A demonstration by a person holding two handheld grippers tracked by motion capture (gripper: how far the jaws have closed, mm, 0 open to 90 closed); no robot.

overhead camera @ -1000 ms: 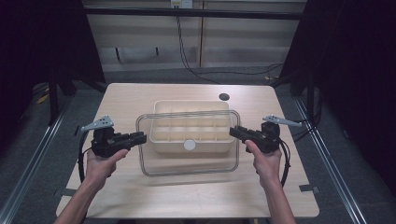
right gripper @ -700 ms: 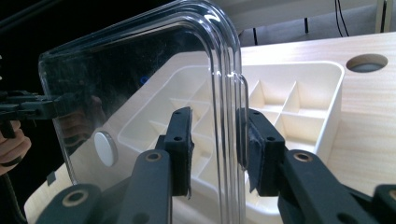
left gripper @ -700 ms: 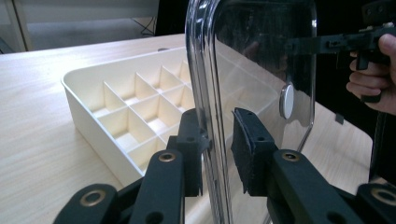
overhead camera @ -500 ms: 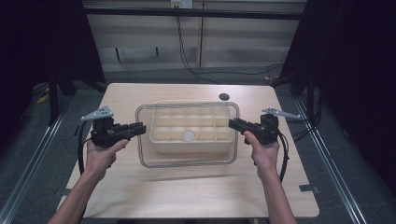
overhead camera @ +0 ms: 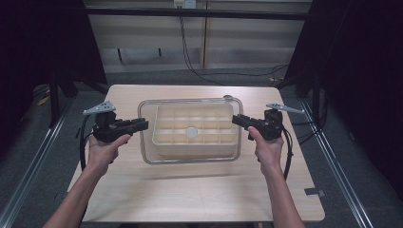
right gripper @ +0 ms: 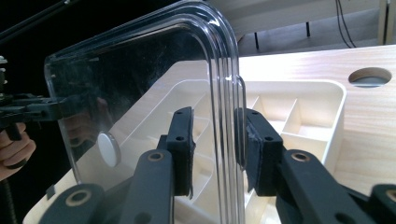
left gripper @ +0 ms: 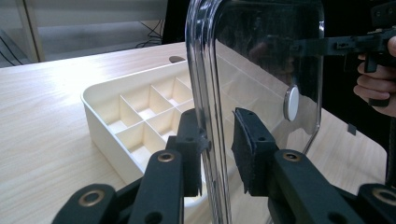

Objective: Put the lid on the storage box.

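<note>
Two hand-held grippers are holding a clear plastic lid [overhead camera: 190, 130] above a cream compartment tray [overhead camera: 195, 142] that is sitting on the light wooden table [overhead camera: 190, 194]. In the high view, the left gripper [overhead camera: 142, 125] is reaching in at the lid's left edge and the right gripper [overhead camera: 236, 119] at its right edge, each held by a hand [overhead camera: 107, 149] coming in from the near side. The left gripper view is showing its two black jaws standing on either side of the lid's rim, one pad touching it and the other just beside it, so a firm pinch cannot be confirmed there. The right gripper view is showing its jaws bracketing the opposite rim in the same way, close on both faces. A round white disc [left gripper: 292, 103] is sitting at the lid's middle. A round hole [right gripper: 370, 76] is showing in the tabletop beyond the tray. No writing or brand mark is readable on the lid, tray or grippers.
</note>
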